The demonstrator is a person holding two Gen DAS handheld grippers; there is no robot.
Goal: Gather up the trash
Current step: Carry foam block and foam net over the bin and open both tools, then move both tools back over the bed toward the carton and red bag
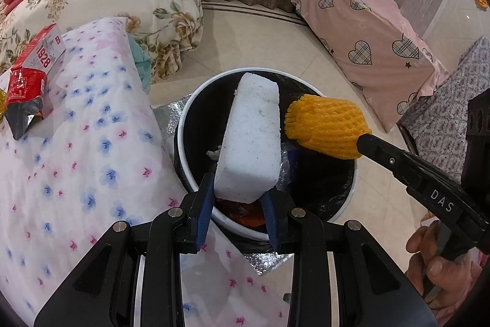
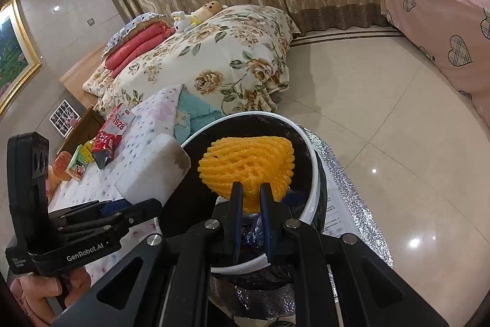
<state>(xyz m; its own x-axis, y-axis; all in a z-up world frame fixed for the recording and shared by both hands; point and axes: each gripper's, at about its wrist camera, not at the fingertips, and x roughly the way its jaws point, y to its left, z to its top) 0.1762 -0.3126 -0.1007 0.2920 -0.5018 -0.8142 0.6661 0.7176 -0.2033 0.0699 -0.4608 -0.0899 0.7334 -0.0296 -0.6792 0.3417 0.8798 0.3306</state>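
Over the bin [image 1: 183, 124]: both claws.
Left claw [image 1: 237, 201]: pinching white foam block [image 1: 251, 140].
Right claw [image 2: 250, 198]: clamped on yellow foam net [image 2: 245, 164].

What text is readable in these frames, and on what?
"1928": red-and-white carton on the bed.
"DAS": right gripper, on its arm.
"GenRobot.AI": left gripper, on its body.
Red packet, paper by the bin, small label under "GenRobot.AI": print too small to read.

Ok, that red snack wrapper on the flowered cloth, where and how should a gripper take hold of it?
Probably the torn dark end of the red snack wrapper, approached from above on the side nearest the left gripper: that flap lifts off the flowered cloth, while the 1928 box crowds its far end.
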